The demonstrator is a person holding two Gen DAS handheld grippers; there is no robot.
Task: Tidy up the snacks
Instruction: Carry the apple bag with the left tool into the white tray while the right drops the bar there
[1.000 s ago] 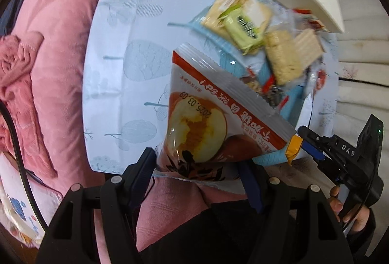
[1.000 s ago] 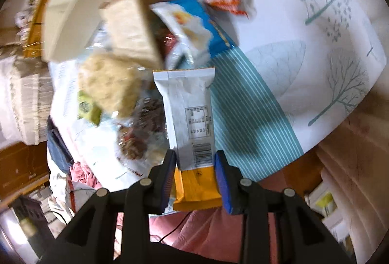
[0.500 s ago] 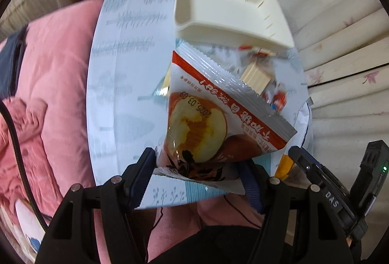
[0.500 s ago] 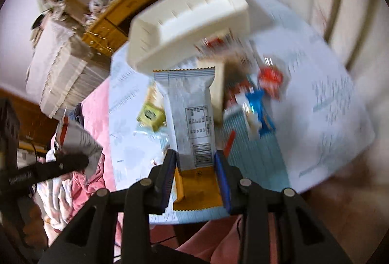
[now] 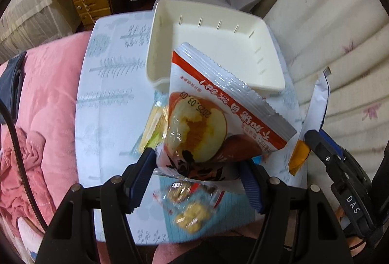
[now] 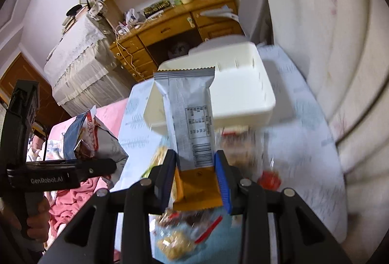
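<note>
Left gripper: fingers clamped on a glossy, crinkly apple-print pouch, held above the desk.
Right gripper: fingers pinching a slim silver-and-orange foil bar wrapper.
Tray: cream plastic, rectangular, slotted walls, on the desk.
Loose snacks: clear-wrapped, blurred.

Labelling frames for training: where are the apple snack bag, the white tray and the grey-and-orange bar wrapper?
apple snack bag (image 5: 199, 127), left wrist view, apple picture.
white tray (image 5: 218, 45), left wrist view, bare floor.
grey-and-orange bar wrapper (image 6: 192, 118), right wrist view, grey back panel.
</note>
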